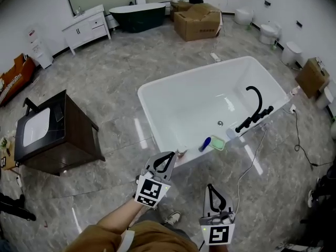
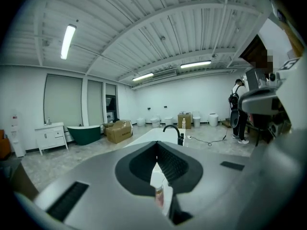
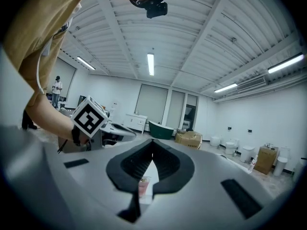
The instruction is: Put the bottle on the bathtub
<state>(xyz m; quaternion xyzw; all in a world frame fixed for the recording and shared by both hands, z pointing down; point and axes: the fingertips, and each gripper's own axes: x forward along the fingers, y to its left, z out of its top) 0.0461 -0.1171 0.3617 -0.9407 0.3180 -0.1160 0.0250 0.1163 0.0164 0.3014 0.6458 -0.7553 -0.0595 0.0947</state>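
A small pinkish bottle (image 1: 181, 152) stands upright on the near rim of the white bathtub (image 1: 157, 96). My left gripper (image 1: 169, 155) is just left of it, shut and holding nothing. In the left gripper view the bottle (image 2: 158, 195) shows low through the hollow behind the closed tips of that gripper (image 2: 157, 147). My right gripper (image 1: 211, 187) hangs nearer to me, over the floor, also shut and empty. Its own view shows this gripper (image 3: 152, 145) with the bottle (image 3: 143, 186) seen through its hollow.
A blue object (image 1: 203, 144) and a green dish (image 1: 217, 143) lie on the same rim, beside a black faucet (image 1: 255, 109). A dark vanity with a basin (image 1: 52, 133) stands left. A cable (image 1: 252, 164) crosses the floor. Cardboard boxes (image 1: 198, 21) and toilets (image 1: 269, 33) stand far off.
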